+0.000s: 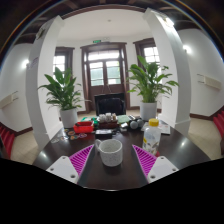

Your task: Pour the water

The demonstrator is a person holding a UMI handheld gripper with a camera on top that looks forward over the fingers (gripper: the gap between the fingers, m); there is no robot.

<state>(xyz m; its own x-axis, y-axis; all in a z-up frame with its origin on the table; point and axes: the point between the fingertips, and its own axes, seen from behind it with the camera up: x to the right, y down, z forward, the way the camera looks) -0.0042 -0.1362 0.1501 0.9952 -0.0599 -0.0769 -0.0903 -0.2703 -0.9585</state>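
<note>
Gripper [110,160] fingers spread wide, cup [110,151] standing btwn them at frame centre-bottom, not gripped; bottle [152,136] just right. Approach step; next: probably grab bottle

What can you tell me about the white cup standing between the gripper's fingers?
The white cup looks like a plain ceramic or plastic mug, round, with an open top; no handle shows. It stands upright on the dark round table, between the pink-padded fingers of the gripper, with a gap at each side, so nothing grips it. Whether it holds any liquid cannot be seen. A clear bottle stands apart, beyond the right finger.
</note>
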